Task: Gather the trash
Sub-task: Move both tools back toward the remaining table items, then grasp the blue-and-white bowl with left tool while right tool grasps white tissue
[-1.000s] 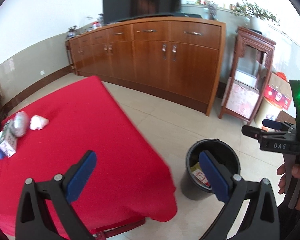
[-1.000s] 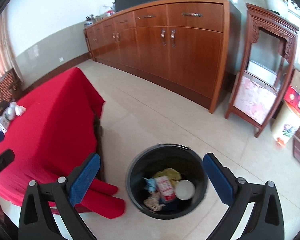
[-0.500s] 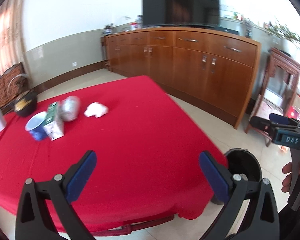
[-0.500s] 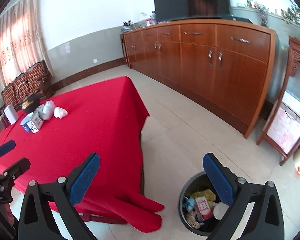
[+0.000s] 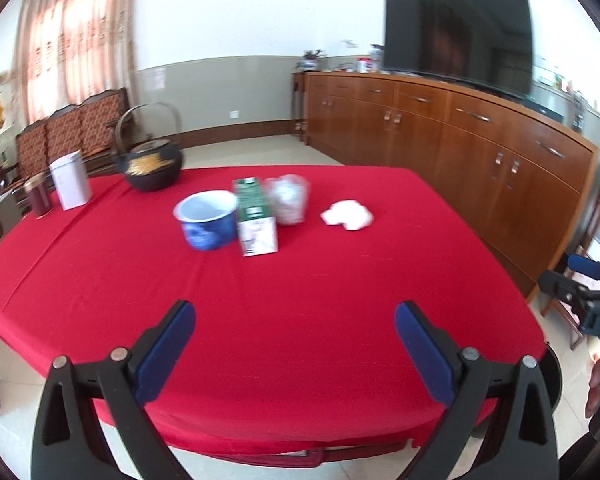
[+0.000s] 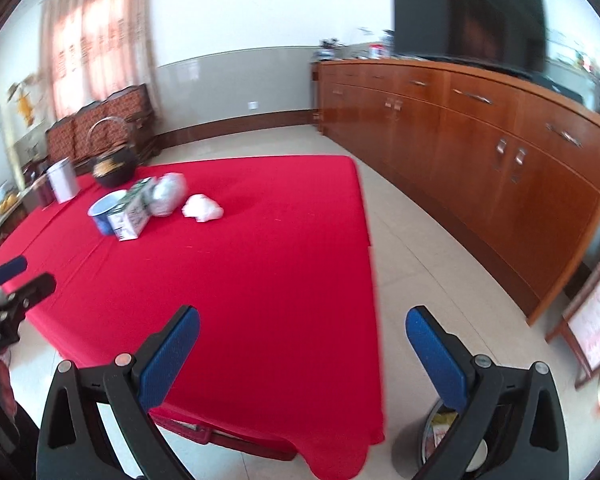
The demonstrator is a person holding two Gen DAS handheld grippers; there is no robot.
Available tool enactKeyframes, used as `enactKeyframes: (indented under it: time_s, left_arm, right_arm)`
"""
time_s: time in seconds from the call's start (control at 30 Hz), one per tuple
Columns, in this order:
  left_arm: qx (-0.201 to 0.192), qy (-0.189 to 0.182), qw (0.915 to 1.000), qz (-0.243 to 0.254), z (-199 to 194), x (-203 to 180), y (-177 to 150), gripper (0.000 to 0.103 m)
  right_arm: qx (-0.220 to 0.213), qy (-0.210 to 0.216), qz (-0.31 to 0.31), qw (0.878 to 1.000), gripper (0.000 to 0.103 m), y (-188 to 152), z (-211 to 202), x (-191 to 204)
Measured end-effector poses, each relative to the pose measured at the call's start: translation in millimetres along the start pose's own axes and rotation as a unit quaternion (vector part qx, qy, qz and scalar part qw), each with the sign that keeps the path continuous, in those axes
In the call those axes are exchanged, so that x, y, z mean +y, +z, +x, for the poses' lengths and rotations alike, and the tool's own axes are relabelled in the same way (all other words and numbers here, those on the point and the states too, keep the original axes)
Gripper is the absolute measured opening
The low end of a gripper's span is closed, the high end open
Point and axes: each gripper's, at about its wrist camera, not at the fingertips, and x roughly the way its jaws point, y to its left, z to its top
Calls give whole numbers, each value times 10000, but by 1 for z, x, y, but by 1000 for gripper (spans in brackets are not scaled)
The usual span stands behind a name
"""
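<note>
I see my left tool (image 5: pixel 294 344) held over the near edge of the bench (image 5: pixel 300 280), which has a red cloth on it. Its two blue pads are wide apart and nothing is between them. My right tool (image 6: pixel 302 346) is off to the right side, over the corner of the bench and the floor. Its pads are wide apart too, and it holds nothing.

The trash sits far across the bench, well away from both tools. There is a blue cup (image 5: pixel 207 220) on the left. A green and white carton (image 5: pixel 256 216) stands just beside it, so close I cannot tell if they touch. Behind the carton is a crumpled clear plastic cup (image 5: pixel 288 199). A white paper wad (image 5: pixel 347 215) lies alone to the right of these.

Farther back on the left are a black kettle (image 5: pixel 153 168), a white tin (image 5: pixel 70 184) and a small dark red tin (image 5: pixel 38 199).

The trash bin (image 6: pixel 440 436) is on the floor by the right tool, mostly hidden behind its right finger. I can see some trash inside it.

A long wooden cabinet (image 5: pixel 460 140) runs along the wall, with a dark TV (image 5: pixel 458 38) on top.
</note>
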Motion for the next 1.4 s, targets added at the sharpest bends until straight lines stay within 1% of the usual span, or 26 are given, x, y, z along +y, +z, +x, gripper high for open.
enactKeyframes:
  time_s: [0.07,0.23,0.37,0.43,0.67,0.8,0.93,1.23,1.27,1.33,1.4]
  left_arm:
    - [39,58,9999,-85,6,15,1,97]
    - [53,183,9997,-150,17,38,6,94]
    - [131,312,9992,-205,30,58,12,93]
    - [207,355,9990,-201,40,67,17,90]
    - [334,361,9985,-259,69,82,27,87]
    - [420,378,9981,-258,84,87,30,86]
    - [525,395,9974,-280,102,93,34,85]
    - [634,367,9969,-298,127,95,42,85]
    - [652,357,9968,-295,128,93,42,84]
    - [691,303,9968,-283,132,90,42,81]
    - [740,349,9964,-241,138,87,43,81]
  right_arm:
    - [29,169,-106,9998,103,4,7,15]
    - [122,378,-346,9986,103,21,30,51]
    - [193,465,-547,9972,103,32,49,78]
    - [207,488,-632,9966,103,38,59,90]
    - [279,538,-762,9953,103,61,99,116]
    - [395,540,-798,9946,97,71,123,124]
    - [518,535,-804,9940,94,77,146,125]
    - [666,572,-789,9930,90,87,187,130]
    - [680,573,-783,9930,90,88,190,130]
    - [736,591,-765,9926,86,90,199,131]
    - [813,620,-778,9917,83,91,209,132]
